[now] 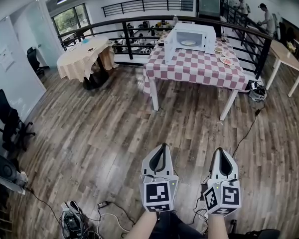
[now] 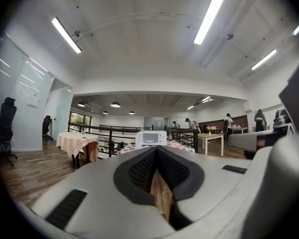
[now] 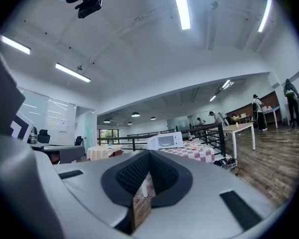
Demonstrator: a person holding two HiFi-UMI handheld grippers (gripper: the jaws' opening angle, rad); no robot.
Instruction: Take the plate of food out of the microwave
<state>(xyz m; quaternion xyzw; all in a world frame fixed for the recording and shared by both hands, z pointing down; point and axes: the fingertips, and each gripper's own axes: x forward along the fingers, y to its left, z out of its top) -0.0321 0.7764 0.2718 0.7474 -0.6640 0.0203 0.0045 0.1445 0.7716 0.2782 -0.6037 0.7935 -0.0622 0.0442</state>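
Note:
A white microwave (image 1: 189, 38) stands far ahead on a table with a red-and-white checked cloth (image 1: 199, 66). Its door hangs open to the left, and a plate of food (image 1: 188, 43) lies inside. My left gripper (image 1: 163, 146) and right gripper (image 1: 223, 151) are held side by side low over the wooden floor, well short of the table. Both are shut with nothing between the jaws. The microwave (image 2: 150, 138) is small and distant in the left gripper view, straight past the shut left gripper (image 2: 156, 149). In the right gripper view the microwave (image 3: 164, 141) sits just right of the shut right gripper (image 3: 149, 152).
Small plates (image 1: 225, 55) lie on the checked cloth right of the microwave. A round table with a beige cloth (image 1: 84, 56) stands at the left, and a black railing (image 1: 139, 26) runs behind both. A white table (image 1: 285, 58) is at the right. Cables (image 1: 109, 215) trail near my feet.

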